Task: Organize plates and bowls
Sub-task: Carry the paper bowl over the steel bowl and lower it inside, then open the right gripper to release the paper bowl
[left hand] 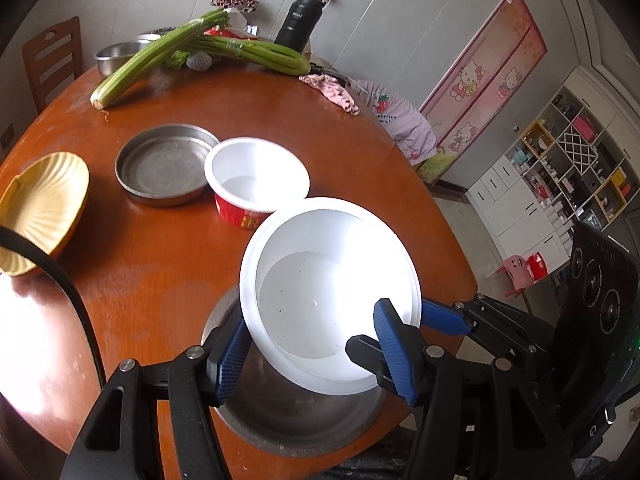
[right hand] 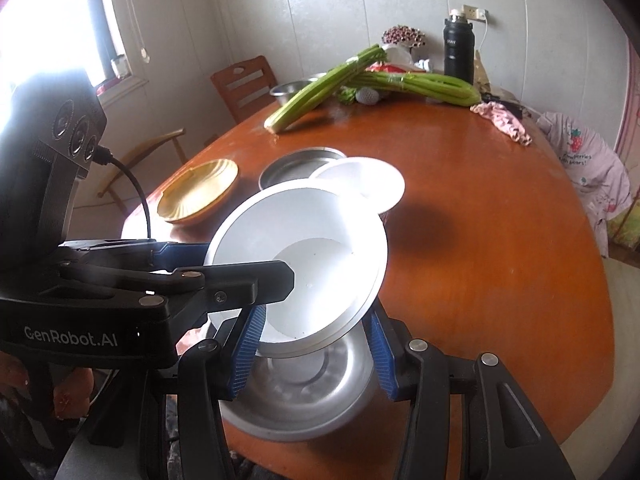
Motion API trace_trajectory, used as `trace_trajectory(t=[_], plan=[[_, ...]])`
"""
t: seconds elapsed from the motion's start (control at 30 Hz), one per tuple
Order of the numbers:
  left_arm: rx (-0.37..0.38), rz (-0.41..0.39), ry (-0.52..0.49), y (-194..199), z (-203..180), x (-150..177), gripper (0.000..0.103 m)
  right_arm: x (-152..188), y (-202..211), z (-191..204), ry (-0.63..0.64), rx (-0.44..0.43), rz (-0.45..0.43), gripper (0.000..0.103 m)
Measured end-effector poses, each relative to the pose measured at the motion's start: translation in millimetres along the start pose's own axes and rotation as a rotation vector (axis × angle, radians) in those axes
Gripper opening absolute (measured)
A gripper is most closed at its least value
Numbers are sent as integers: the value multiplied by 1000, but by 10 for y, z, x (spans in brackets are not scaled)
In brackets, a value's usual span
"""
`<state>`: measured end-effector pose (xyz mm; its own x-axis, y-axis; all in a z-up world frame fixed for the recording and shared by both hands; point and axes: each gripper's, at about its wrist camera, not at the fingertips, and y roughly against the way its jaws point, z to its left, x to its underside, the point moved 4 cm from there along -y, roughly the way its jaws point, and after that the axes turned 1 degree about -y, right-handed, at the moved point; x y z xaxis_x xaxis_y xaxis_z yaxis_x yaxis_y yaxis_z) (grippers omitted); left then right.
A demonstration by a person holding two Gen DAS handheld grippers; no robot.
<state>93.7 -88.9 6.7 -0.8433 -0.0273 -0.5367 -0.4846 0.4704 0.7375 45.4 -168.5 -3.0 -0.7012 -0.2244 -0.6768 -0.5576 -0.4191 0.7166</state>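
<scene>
1. Over at 9 o'clock in the left wrist view, a yellow scalloped plate (left hand: 44, 208) sits by the edge of the round wooden table (left hand: 160, 264).
2. Next along, around 11 o'clock, there's a shallow metal pan (left hand: 164, 168). A red bowl (left hand: 256, 176) with a white inside sits right against its right rim.
3. Way back at 12 o'clock: celery bunches (left hand: 148, 60) and a black flask (left hand: 298, 20) against the wall.
4. Main thing: the white bowl (left hand: 320, 280) is at about 6 o'clock, tilted and up in the air over a steel bowl (left hand: 304, 412) at the near table edge.
5. The left gripper (left hand: 312, 332) is partly open and clamped onto the white bowl, one blue finger outside the wall and one inside.
6. The right gripper (right hand: 316, 320) comes in from 3 o'clock. It's pinched narrower and grips the same bowl, fingers either side of its wall.
7. Far right, at 1 o'clock, a pink cloth (left hand: 332, 88) lies on the table edge.
</scene>
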Motion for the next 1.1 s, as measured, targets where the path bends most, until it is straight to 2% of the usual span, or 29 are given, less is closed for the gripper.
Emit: trace_trajectory(t=[0.53, 1.1], plan=[[-11, 54, 20, -121, 118, 327, 60, 319, -190, 77, -3, -15, 83, 52], [-27, 79, 13, -222, 143, 333, 60, 373, -263, 58, -11, 1, 123, 51]])
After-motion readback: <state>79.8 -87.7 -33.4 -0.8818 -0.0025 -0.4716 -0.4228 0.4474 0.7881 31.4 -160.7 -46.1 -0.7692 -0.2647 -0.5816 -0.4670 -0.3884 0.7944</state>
